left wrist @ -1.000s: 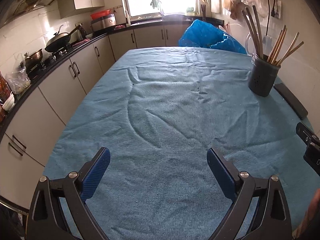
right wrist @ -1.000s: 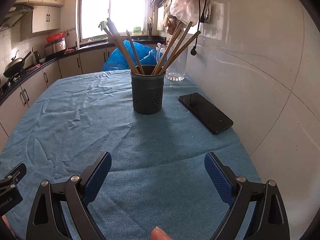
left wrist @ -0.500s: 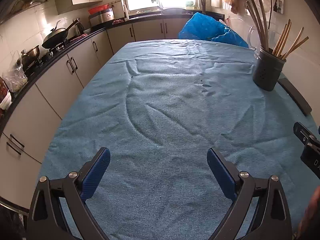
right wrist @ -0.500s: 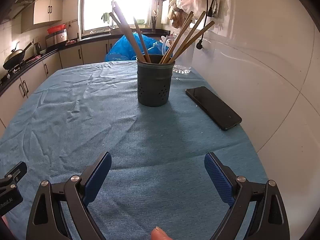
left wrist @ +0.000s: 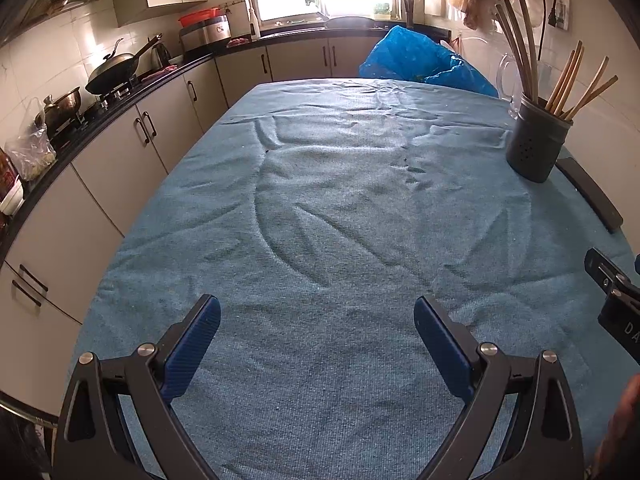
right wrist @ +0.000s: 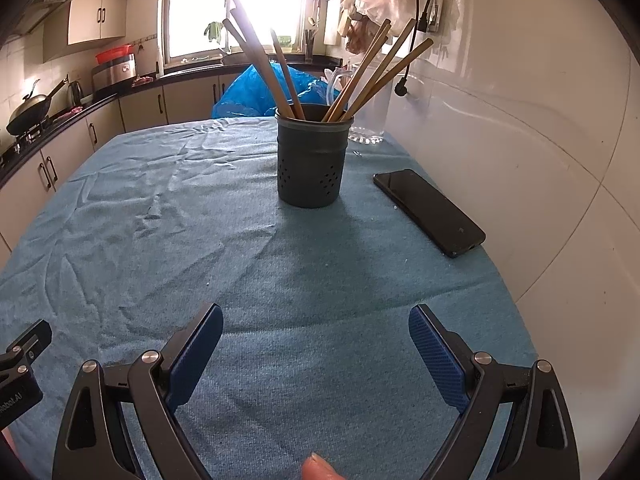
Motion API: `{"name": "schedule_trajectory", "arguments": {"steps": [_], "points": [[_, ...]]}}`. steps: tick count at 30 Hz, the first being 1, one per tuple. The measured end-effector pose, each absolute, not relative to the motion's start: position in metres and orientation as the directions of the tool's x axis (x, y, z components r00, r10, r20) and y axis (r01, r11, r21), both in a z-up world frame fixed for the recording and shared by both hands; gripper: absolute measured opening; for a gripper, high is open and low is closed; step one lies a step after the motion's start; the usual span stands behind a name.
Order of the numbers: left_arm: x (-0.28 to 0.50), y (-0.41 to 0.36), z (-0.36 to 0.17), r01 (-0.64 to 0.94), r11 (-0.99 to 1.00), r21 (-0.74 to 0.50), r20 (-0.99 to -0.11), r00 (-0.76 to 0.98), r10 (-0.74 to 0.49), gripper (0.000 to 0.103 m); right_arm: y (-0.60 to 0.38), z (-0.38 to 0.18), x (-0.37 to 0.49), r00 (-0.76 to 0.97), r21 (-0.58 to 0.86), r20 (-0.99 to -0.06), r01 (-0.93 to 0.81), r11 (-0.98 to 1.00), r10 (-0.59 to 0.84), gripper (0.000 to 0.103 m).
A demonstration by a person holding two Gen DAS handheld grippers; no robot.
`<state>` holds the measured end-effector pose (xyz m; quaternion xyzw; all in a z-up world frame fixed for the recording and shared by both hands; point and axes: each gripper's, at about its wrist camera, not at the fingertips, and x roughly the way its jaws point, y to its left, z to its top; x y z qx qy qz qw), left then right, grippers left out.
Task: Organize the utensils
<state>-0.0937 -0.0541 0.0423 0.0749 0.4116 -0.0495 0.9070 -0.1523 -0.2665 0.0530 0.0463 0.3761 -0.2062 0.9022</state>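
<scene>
Both grippers empty, jaws wide apart. Right gripper (right wrist: 314, 350) faces utensil holder (right wrist: 311, 156) at 12 o'clock, chopsticks (right wrist: 370, 72) inside — approach step, next probably reach and pinch one stick. Left gripper (left wrist: 316, 338) idle over cloth (left wrist: 320, 208).

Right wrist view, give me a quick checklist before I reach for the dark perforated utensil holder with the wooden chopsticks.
1. Right gripper open and empty: ok.
2. Left gripper open and empty: ok.
3. Dark perforated utensil holder upright on the blue cloth: ok.
4. Path across the cloth to the holder unobstructed: ok.
5. Black phone lies apart from the holder, on its right: ok, but mind it.
6. Wooden chopsticks splay to both sides; which are loose: cannot tell.
</scene>
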Motion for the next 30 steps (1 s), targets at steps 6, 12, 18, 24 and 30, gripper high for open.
{"name": "schedule_trajectory", "arguments": {"steps": [6,12,18,24,30], "points": [[-0.0939,-0.0536,0.0422,0.151,0.984,0.094,-0.754,0.657,-0.029,0.097,-0.2656,0.0524,-0.1525,0.631,-0.072,-0.699,0.406,0.911,-0.336,0.097],[-0.0945,-0.0527,0.0415,0.148,0.985,0.092,-0.756,0.654,-0.027,0.097,-0.2646,0.0513,-0.1520,0.629,-0.070,-0.704,0.403,0.913,-0.331,0.096],[-0.0960,-0.0510,0.0416,0.144,0.986,0.089,-0.755,0.655,-0.027,0.097,-0.2633,0.0511,-0.1519,0.628,-0.070,-0.705,0.401,0.913,-0.330,0.096],[-0.0964,-0.0512,0.0418,0.144,0.985,0.090,-0.756,0.654,-0.026,0.097,-0.2626,0.0499,-0.1530,0.627,-0.069,-0.706,0.400,0.914,-0.328,0.097],[-0.0970,-0.0509,0.0419,0.143,0.986,0.088,-0.756,0.654,-0.027,0.097,-0.2618,0.0498,-0.1537,0.628,-0.068,-0.706,0.399,0.914,-0.327,0.097]]}}
